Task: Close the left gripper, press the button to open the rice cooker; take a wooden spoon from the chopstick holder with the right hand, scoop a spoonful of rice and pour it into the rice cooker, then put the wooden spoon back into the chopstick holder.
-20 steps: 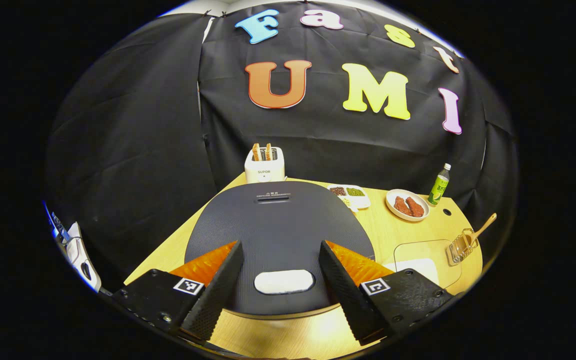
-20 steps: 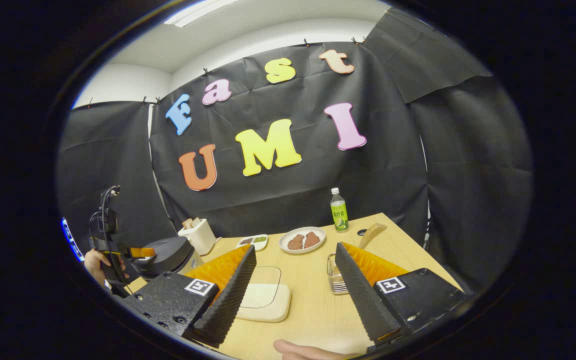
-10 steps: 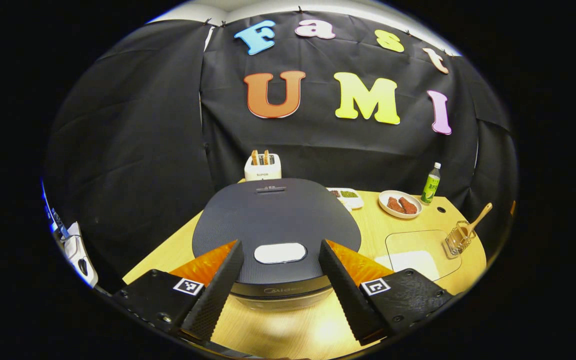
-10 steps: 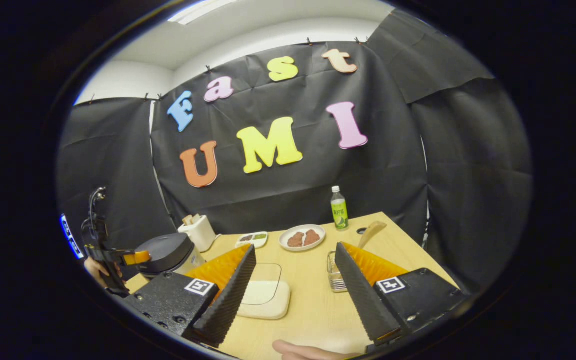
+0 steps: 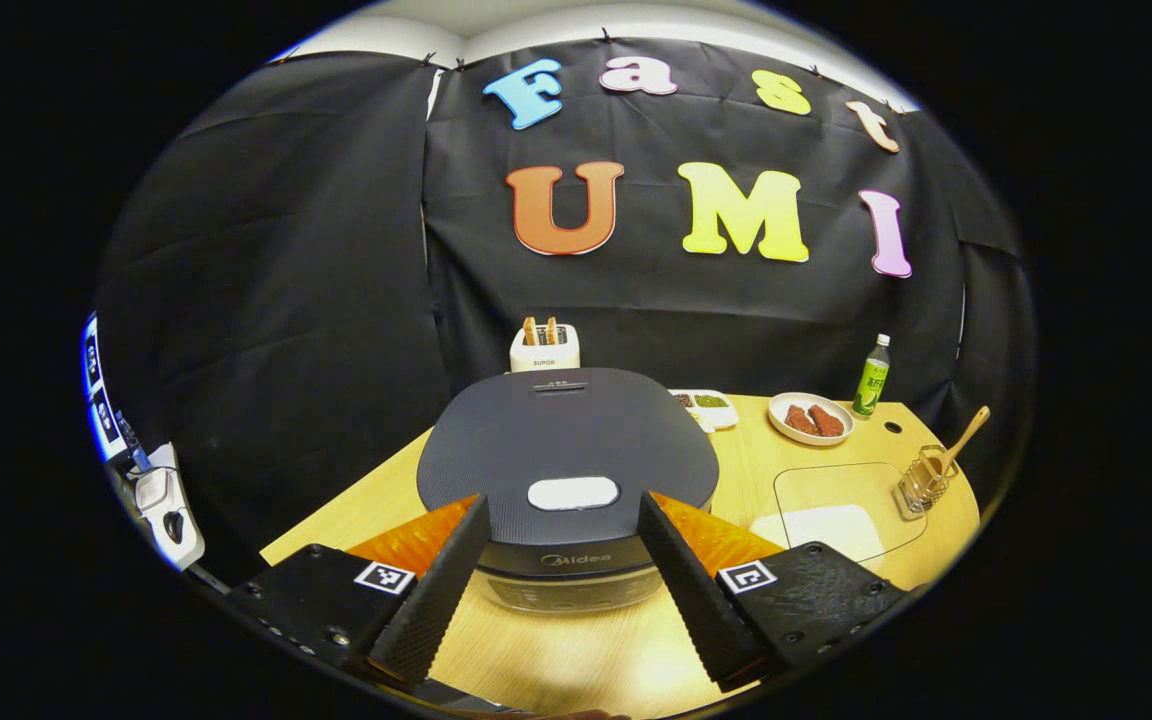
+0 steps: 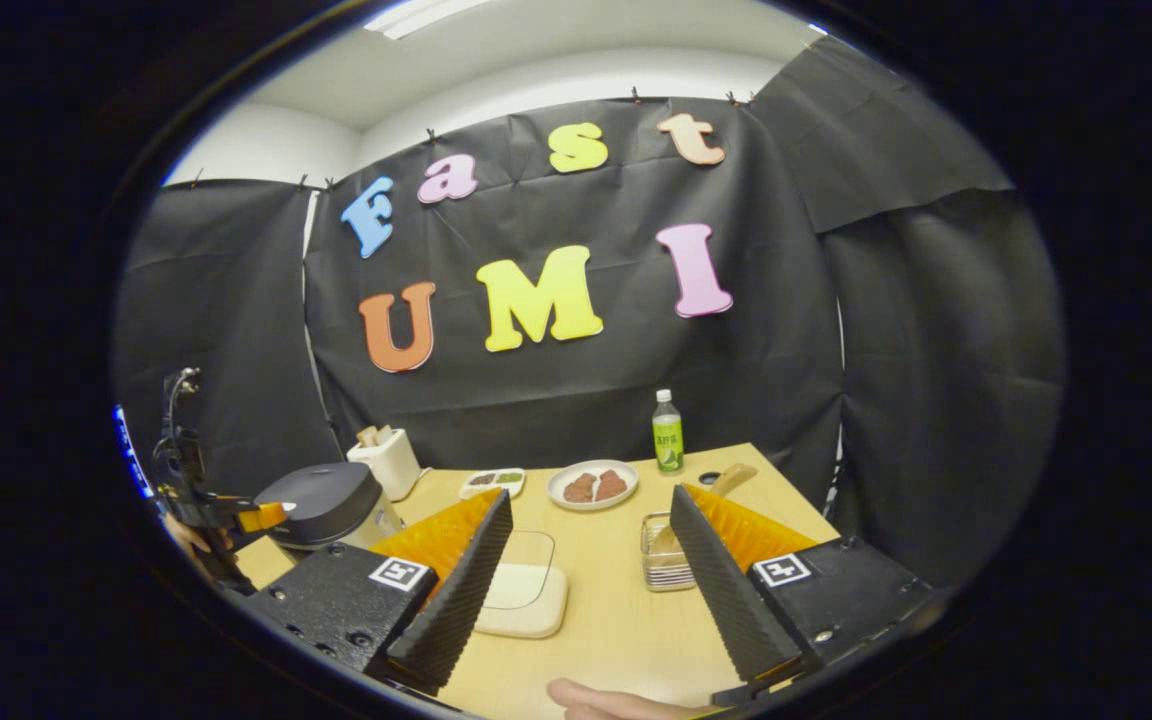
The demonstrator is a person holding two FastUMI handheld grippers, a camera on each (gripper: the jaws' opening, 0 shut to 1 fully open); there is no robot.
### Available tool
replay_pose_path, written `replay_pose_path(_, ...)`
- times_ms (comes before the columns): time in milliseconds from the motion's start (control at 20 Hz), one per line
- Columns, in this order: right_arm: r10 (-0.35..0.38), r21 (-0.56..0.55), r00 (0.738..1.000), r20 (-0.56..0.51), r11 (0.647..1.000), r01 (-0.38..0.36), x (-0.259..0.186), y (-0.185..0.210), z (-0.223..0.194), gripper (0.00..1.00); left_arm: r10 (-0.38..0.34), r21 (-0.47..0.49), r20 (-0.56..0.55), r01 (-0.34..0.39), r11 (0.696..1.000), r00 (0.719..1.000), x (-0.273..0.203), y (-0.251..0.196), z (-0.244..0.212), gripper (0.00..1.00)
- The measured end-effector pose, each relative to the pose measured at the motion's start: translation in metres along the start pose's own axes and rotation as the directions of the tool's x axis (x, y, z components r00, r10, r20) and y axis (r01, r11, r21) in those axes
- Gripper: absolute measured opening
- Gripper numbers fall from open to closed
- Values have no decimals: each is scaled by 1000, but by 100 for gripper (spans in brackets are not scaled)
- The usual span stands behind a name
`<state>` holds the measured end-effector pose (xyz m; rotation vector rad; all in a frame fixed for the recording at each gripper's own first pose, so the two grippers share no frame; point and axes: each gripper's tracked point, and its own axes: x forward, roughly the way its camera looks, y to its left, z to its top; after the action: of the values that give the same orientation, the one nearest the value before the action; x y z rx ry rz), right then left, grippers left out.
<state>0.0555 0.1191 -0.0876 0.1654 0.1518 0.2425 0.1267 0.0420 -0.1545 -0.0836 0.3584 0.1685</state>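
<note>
The dark rice cooker (image 5: 566, 445) stands with its lid down, its white button (image 5: 573, 492) on the lid's near side. My left gripper (image 5: 562, 500) is open and hovers in front of the cooker, apart from it, fingers framing the button. At the right, the wire chopstick holder (image 5: 921, 482) holds the wooden spoon (image 5: 958, 442). Rice lies in a flat clear-lidded box (image 5: 826, 512). In the right gripper view my right gripper (image 6: 590, 495) is open and holds nothing, near the holder (image 6: 664, 560) and spoon (image 6: 728, 482). The rice box (image 6: 524, 598) is at its left finger. The cooker (image 6: 321, 500) and left gripper (image 6: 236, 516) are far left.
A toaster (image 5: 545, 347) stands behind the cooker. Along the table's back are a small divided tray (image 5: 706, 403), a plate of meat (image 5: 810, 418) and a green bottle (image 5: 872, 372). A person's finger (image 6: 616, 702) shows at the bottom of the right gripper view.
The left gripper has drawn back from over the lid, so the cooker's front now shows; the lid stays down. The right gripper has tilted only slightly.
</note>
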Motion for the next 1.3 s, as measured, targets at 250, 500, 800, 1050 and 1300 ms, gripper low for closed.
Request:
replay_pose_path(250, -111, -98, 990, 82, 988, 119, -20, -25, 30, 100, -46, 13, 91, 45, 999, 995, -38, -8, 24, 95)
replay_pose_path(500, -143, -117, 983, 114, 981, 156, -34, -33, 43, 93, -65, 11, 185, 64, 998, 980, -72, -10, 40, 95)
replay_pose_path(800, -144, -99, 973, 180, 981, 164, -46, -28, 66, 100, -97, 2, 276, 101, 995, 956, -108, -9, 69, 94)
replay_pose_path(1050, -153, -100, 968, 199, 979, 175, -50, -32, 70, 100, -113, -14, 355, 127, 992, 928, -126, -17, 97, 95)
replay_pose_path(1300, -163, -47, 962, 220, 983, 177, -54, -46, 76, 93, -122, -26, 381, 142, 990, 917, -128, -23, 108, 95)
